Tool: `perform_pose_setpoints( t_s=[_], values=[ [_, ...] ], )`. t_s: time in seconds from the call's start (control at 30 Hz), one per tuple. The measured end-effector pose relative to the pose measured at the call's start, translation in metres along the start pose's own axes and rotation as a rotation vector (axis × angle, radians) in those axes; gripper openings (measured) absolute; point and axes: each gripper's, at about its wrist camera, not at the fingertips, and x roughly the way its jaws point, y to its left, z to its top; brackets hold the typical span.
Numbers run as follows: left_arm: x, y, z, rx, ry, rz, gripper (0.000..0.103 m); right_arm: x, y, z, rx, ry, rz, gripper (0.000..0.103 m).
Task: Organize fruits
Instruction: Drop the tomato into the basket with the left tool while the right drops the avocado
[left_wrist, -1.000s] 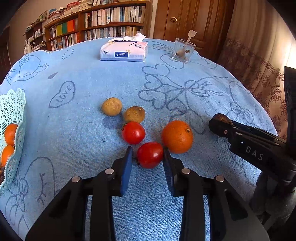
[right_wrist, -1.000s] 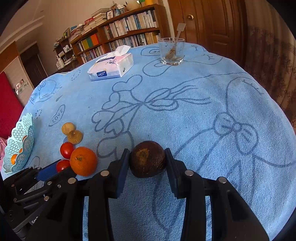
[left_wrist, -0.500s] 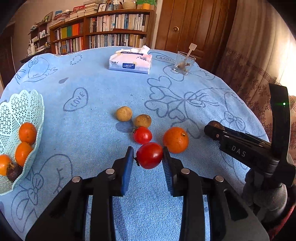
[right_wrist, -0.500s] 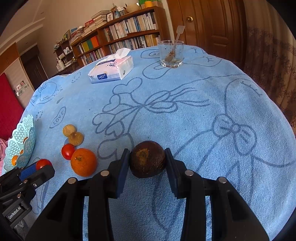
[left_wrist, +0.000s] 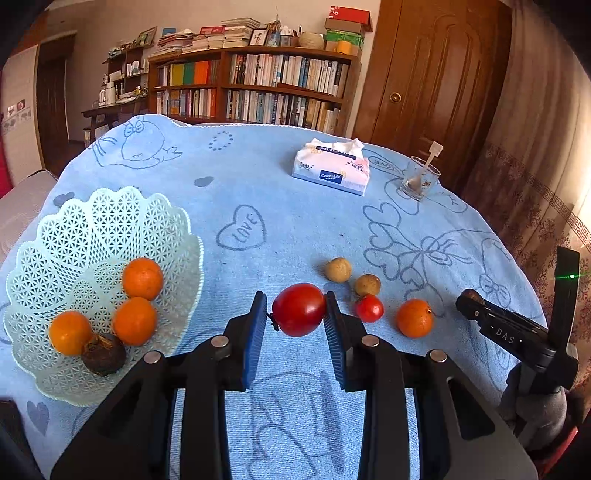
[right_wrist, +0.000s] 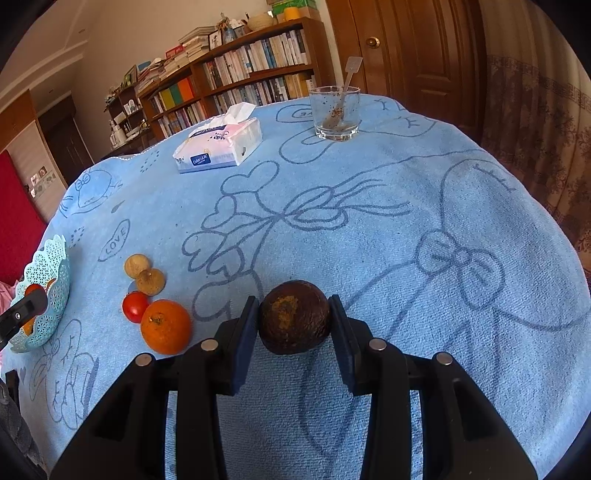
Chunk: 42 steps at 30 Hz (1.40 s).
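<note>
A tomato (left_wrist: 298, 309) is pinched in the left tool (left_wrist: 295, 325) and a dark fruit (right_wrist: 294, 316) in the right tool (right_wrist: 294, 328), probably for carrying to the basket (left_wrist: 110, 225) near the left bench edge.

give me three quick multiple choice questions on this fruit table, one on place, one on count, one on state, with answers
1. Where is the tissue pack?
A. in the basket
B. on the far side of the table, beside the glass
C. between the left gripper's fingers

2. How many oranges lie in the basket?
A. one
B. three
C. five

3. What does the left gripper hold?
A. nothing
B. an orange
C. a red tomato

Answers:
1 B, the pack lies far back near the glass.
2 B, three oranges lie there beside one dark fruit.
3 C, the tomato sits clamped between the blue pads.
</note>
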Motion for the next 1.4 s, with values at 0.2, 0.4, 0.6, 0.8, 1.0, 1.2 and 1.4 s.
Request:
perform_pose_setpoints(
  t_s=[0.2, 0.4, 0.6, 0.8, 1.0, 1.2, 1.4],
  values=[
    [-0.011, 0.045, 0.006, -0.069, -0.037, 0.070, 0.032, -0.004, -0.003, -0.002, 0.016, -0.004, -0.013, 0.039],
    [-0.019, 0.086, 0.010, -0.123, -0.060, 0.128, 0.032, -0.003, -0.008, -0.002, 0.049, 0.008, -0.018, 0.039],
    [-0.027, 0.123, 0.011, -0.213, -0.088, 0.159, 0.068, -0.008, -0.014, -0.003, 0.106, 0.016, -0.017, 0.039],
    [-0.040, 0.148, 0.013, -0.267, -0.129, 0.172, 0.077, -0.016, 0.000, -0.002, 0.119, 0.015, 0.017, 0.039],
    [-0.053, 0.163, 0.019, -0.282, -0.165, 0.181, 0.089, -0.022, 0.048, 0.008, 0.054, 0.011, 0.122, 0.039],
    [-0.063, 0.172, 0.024, -0.305, -0.187, 0.171, 0.092, -0.020, 0.113, 0.013, -0.040, 0.037, 0.247, 0.039],
    [-0.066, 0.173, 0.024, -0.310, -0.191, 0.160, 0.092, -0.020, 0.178, 0.013, -0.139, 0.051, 0.342, 0.039]
  ],
)
